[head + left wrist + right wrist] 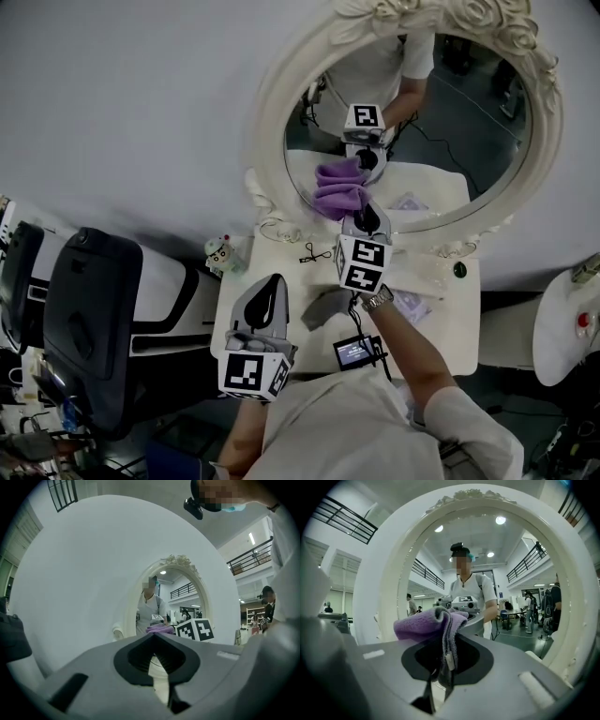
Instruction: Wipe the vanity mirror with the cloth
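An oval vanity mirror (473, 141) in an ornate cream frame (272, 103) stands at the back of a small white table (281, 258). My right gripper (361, 217) is shut on a purple cloth (339, 195) that is pressed against the lower left of the glass. In the right gripper view the cloth (429, 623) bulges over the closed jaws, with the mirror (487, 564) filling the picture. My left gripper (265, 298) hangs low over the table's near left, shut and holding nothing. From the left gripper view the mirror (180, 595) is farther off.
Small items lie on the table: a little figurine (219, 249), a hair clip (314, 254), a grey patch (323, 305). A black office chair (89, 319) stands to the left. A white round stand (567, 328) is at the right. A small screen (354, 352) hangs by my chest.
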`<move>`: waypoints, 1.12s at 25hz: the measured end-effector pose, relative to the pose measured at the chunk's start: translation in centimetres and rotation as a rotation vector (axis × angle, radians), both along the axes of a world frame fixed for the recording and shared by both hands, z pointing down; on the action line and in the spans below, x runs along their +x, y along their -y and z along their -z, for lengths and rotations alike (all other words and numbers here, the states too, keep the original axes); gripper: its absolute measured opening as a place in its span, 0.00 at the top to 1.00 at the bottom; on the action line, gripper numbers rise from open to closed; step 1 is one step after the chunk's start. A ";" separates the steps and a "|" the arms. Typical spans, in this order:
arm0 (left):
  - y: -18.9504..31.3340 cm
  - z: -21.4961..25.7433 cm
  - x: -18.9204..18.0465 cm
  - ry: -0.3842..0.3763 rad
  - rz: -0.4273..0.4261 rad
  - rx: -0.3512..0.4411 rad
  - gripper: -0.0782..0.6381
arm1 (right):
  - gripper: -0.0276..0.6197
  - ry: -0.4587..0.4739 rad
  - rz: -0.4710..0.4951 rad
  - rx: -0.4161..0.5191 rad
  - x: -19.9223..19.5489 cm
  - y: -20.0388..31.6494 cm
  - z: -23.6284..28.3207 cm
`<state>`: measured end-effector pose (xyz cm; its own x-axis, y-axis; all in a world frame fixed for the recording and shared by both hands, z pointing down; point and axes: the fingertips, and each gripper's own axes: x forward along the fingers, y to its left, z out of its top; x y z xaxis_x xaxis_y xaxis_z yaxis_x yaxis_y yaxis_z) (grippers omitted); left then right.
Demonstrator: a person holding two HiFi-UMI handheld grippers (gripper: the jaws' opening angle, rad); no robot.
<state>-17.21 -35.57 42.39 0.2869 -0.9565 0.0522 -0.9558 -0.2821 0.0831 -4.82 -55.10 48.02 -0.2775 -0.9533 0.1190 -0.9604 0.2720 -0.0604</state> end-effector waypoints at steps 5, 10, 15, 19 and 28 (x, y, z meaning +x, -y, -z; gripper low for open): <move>0.9 -0.3 3.7 -0.035 -0.055 -0.003 0.89 | 0.87 -0.016 -0.092 -0.025 7.1 0.0 -0.6; 1.8 -0.3 8.7 -0.056 -0.144 0.005 0.89 | 0.87 -0.025 -0.228 -0.041 16.1 -0.2 -1.0; 2.4 -0.2 13.9 -0.070 -0.241 0.008 0.89 | 0.87 -0.035 -0.385 -0.062 25.4 -0.8 -1.3; 2.4 -0.2 17.1 -0.064 -0.293 0.008 0.89 | 0.88 -0.033 -0.399 -0.061 29.2 -1.2 -1.0; 1.3 -0.1 16.3 -0.055 -0.256 0.015 0.89 | 0.88 -0.022 -0.375 -0.064 27.7 -2.2 -1.5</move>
<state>-0.91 -36.90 42.53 0.5218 -0.8529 0.0164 -0.8472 -0.5159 0.1272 22.88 -52.95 49.48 0.0922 -0.9786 0.1837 -0.9938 -0.1020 -0.0445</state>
